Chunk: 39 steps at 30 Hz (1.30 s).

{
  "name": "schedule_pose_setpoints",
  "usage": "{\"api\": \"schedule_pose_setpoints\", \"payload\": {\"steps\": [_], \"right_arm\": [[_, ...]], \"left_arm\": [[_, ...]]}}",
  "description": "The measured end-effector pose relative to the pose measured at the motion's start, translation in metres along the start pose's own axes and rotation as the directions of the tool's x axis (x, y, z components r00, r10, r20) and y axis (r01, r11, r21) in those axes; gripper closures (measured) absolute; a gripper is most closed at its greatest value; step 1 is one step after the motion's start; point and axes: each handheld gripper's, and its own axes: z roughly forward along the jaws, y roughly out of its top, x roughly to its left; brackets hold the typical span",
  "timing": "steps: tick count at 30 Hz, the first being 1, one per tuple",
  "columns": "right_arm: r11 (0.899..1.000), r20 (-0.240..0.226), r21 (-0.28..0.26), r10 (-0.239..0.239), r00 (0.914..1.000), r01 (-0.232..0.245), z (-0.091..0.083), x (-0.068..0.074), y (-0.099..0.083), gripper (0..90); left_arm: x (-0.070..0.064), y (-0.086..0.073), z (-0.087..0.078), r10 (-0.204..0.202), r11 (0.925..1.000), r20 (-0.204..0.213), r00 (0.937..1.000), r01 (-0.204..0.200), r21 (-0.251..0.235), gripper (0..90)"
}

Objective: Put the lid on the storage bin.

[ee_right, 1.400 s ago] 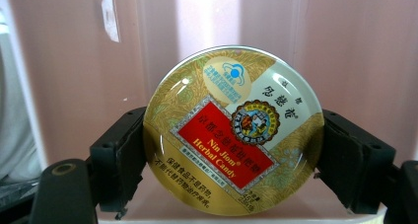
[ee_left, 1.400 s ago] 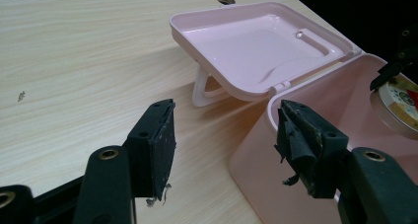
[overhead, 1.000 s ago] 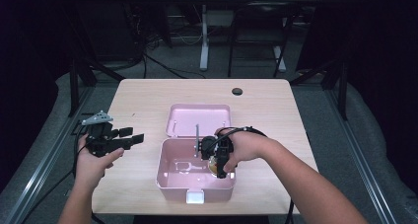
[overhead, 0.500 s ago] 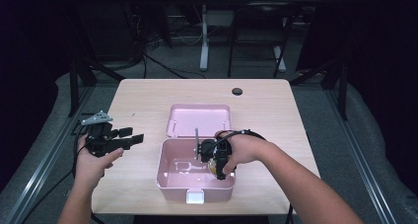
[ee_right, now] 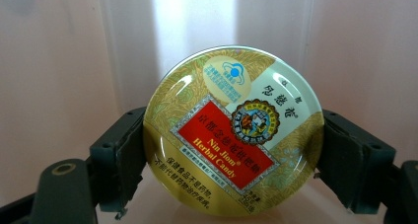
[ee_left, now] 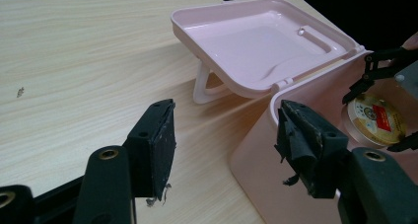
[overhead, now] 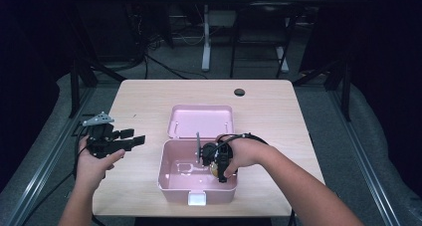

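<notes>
The right gripper (ee_right: 231, 155) clamps a round candy tin (ee_right: 232, 131) by its rim, one black jaw on each side, with the printed lid facing the camera. In the high view the tin (overhead: 215, 169) sits low inside the open pink box (overhead: 174, 183), mostly hidden behind the right gripper (overhead: 219, 161) and the hand around it, so only a sliver of gold shows. Whether the tin touches the box floor cannot be told. The box lid (overhead: 201, 120) lies flipped back on the table (overhead: 278, 111) behind the box.

The left gripper (ee_left: 224, 135) hangs over the table to the left of the box, its jaws spread wide with nothing between them. In its view the box wall (ee_left: 256, 160) stands just beside one jaw, and the tin (ee_left: 377, 120) appears at the far edge, partly cut off. A small dark hole (overhead: 239, 92) marks the table's far side.
</notes>
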Motion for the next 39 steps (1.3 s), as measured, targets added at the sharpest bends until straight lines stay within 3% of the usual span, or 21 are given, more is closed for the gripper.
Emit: {"api": "schedule_pose_setpoints", "payload": {"steps": [19,39], "right_arm": [[1.000,-0.008,0.024,-0.017,0.9998,0.018,0.013,0.001,0.005,19.7],[1.000,-0.025,0.005,-0.012,0.9996,0.012,0.026,0.001,0.005,19.7]], "left_arm": [[0.001,0.000,0.000,-0.002,1.0000,0.000,1.0000,0.002,-0.002,39.4],[0.001,-0.001,0.001,-0.001,1.0000,-0.003,1.0000,0.001,0.003,39.4]]}}
